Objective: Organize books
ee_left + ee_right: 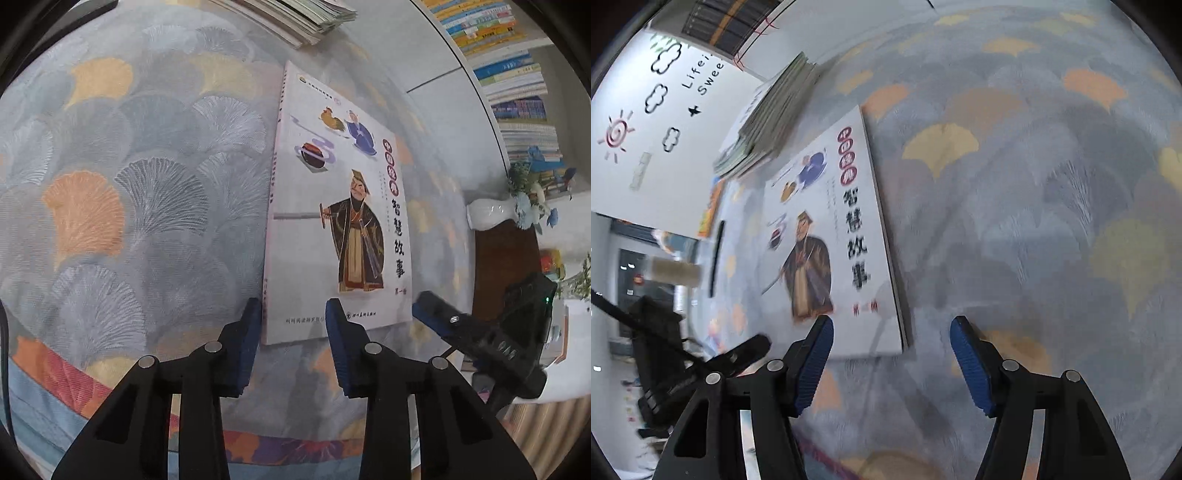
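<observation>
Left wrist view: the left gripper (291, 321) is seen at the near left corner of the picture book (338, 206), which lies flat, cover up, on the leaf-patterned cloth (129, 192). Its jaws are parted and nothing is clamped: one blue pad is set just outside the spine edge, the other over the cover's bottom margin, so that corner is straddled. Whether the pads touch the paper cannot be told. The book's long axis runs straight away from these jaws, toward the stack of books (295, 18) lying beyond its far end.

To the right in the same view, the right gripper (436, 314) is seen just off the book's near right corner. In the right wrist view its jaws (892, 332) are released and spread wider; the book's near corner is seen just ahead of the gap, with one finger at the bottom edge and the other over bare cloth, nothing held.

Both grippers are judged about equally near, one at each near corner. The coming move is judged to turn on the short bottom edge being taken from both ends, and the book carried lengthwise toward the stack.
</observation>
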The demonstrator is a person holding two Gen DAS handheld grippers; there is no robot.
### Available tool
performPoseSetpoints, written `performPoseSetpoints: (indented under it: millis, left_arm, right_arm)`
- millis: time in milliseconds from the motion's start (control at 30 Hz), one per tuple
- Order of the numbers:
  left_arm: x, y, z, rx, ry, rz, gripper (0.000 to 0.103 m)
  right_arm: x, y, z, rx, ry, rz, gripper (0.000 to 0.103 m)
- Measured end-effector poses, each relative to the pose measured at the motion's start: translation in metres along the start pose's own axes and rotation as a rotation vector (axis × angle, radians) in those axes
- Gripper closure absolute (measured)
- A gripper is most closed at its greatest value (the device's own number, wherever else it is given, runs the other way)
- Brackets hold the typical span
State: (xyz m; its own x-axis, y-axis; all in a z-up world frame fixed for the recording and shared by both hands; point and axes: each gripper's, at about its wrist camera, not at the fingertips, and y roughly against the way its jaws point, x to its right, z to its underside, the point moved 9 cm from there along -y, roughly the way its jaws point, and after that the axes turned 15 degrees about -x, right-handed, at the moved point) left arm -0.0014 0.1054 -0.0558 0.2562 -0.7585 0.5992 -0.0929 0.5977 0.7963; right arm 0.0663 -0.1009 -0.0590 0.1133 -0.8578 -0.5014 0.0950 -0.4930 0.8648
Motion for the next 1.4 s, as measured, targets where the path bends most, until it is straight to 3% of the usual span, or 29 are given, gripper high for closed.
performPoseSetpoints:
  millis: [67,167,200,267,300,367,400,467,533,600,833,1033,1267,1400]
  left_arm:
    - [0.003,0.000,-0.005,0.002,0.019,0.060,0.072]
    - [0.021,0.002,-0.001,0.006,0.064,0.264,0.072]
    - [0.033,0.005,0.001,-0.008,0.070,0.371,0.072]
    - [0.050,0.013,0.002,-0.014,0.066,0.492,0.071]
    - [0.055,0.016,0.002,-0.009,0.055,0.494,0.071]
    - [0.055,0.012,-0.002,0.004,0.031,0.390,0.071]
    - [0.050,0.007,-0.004,0.006,0.032,0.327,0.075]
    - [0.036,-0.010,-0.009,0.000,0.055,0.188,0.092]
    - [0.025,-0.020,-0.014,0.021,0.066,0.087,0.092]
    - [0.025,-0.024,-0.017,0.017,0.095,0.122,0.092]
    - [0.036,-0.006,-0.029,-0.006,0.172,0.393,0.093]
    - [0.064,-0.002,-0.045,-0.029,0.205,0.550,0.093]
    - [0.078,0.000,-0.058,-0.070,0.218,0.638,0.093]
    - [0.072,-0.009,-0.061,-0.094,0.220,0.587,0.093]
  right_arm:
    - [-0.014,-0.005,0.001,0.003,0.065,0.067,0.039]
    - [-0.023,-0.012,0.007,-0.022,0.121,0.111,0.036]
    - [-0.022,-0.012,0.007,-0.022,0.116,0.099,0.036]
    - [-0.019,-0.009,0.006,-0.030,0.097,0.040,0.037]
    - [-0.017,-0.007,0.006,-0.032,0.081,0.000,0.036]
    - [-0.007,-0.005,0.005,-0.040,0.031,-0.101,0.037]
    - [-0.003,-0.004,0.005,-0.043,0.014,-0.135,0.038]
    - [0.006,0.000,0.004,-0.053,-0.020,-0.204,0.039]
    - [0.012,0.001,0.003,-0.060,-0.043,-0.255,0.039]
    - [0.016,0.002,0.004,-0.068,-0.055,-0.287,0.039]
    - [0.036,0.015,0.000,-0.080,-0.118,-0.391,0.041]
    - [0.041,0.014,-0.021,-0.062,-0.152,-0.461,0.041]
    - [0.034,0.009,-0.050,-0.042,-0.219,-0.618,0.041]
    - [0.020,0.002,-0.070,-0.047,-0.216,-0.626,0.065]
